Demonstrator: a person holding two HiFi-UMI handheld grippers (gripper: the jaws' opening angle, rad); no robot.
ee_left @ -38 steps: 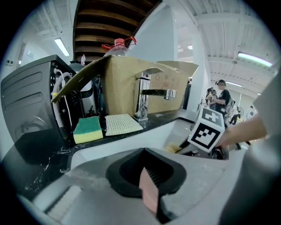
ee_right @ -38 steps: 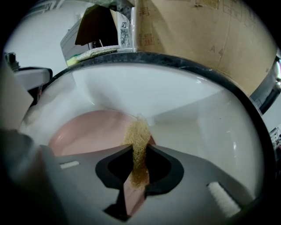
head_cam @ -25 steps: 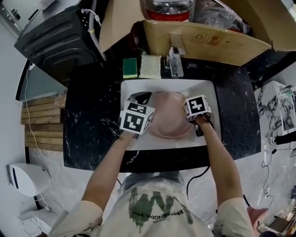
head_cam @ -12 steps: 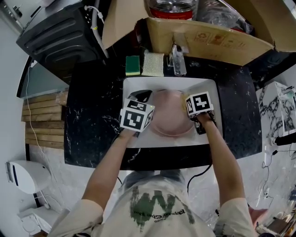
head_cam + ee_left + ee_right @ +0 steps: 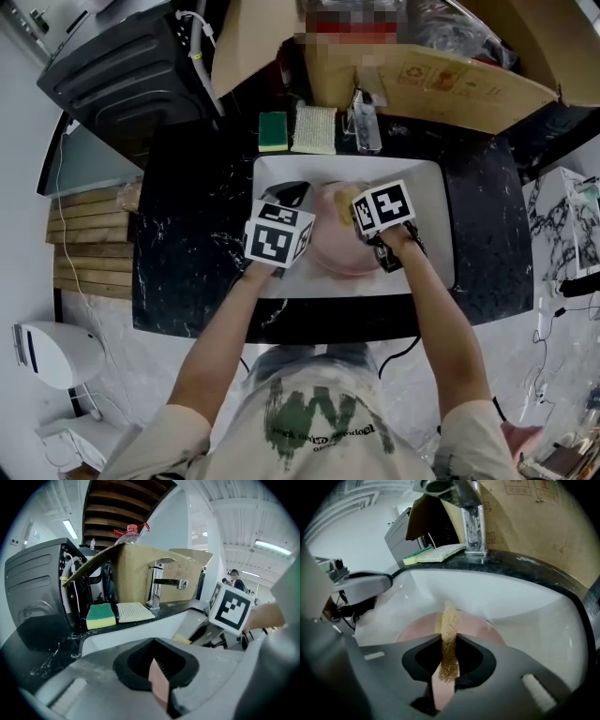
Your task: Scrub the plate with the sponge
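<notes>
The round pink plate [image 5: 330, 242] lies in the white sink [image 5: 433, 183], with one rim pinched in the left claw [image 5: 159, 686]. The sponge [image 5: 449, 639] — thin, tan-yellow, coarse — stands on edge above the plate, clamped in the right claw [image 5: 443, 677].

Left gripper [image 5: 157, 674] fingers pinched shut on plate [image 5: 480, 626] rim; right gripper [image 5: 447, 660] angled down, fingers clamped on sponge [image 5: 449, 623].

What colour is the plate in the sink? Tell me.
Pale pink. The plate shows best in the right gripper view.
</notes>
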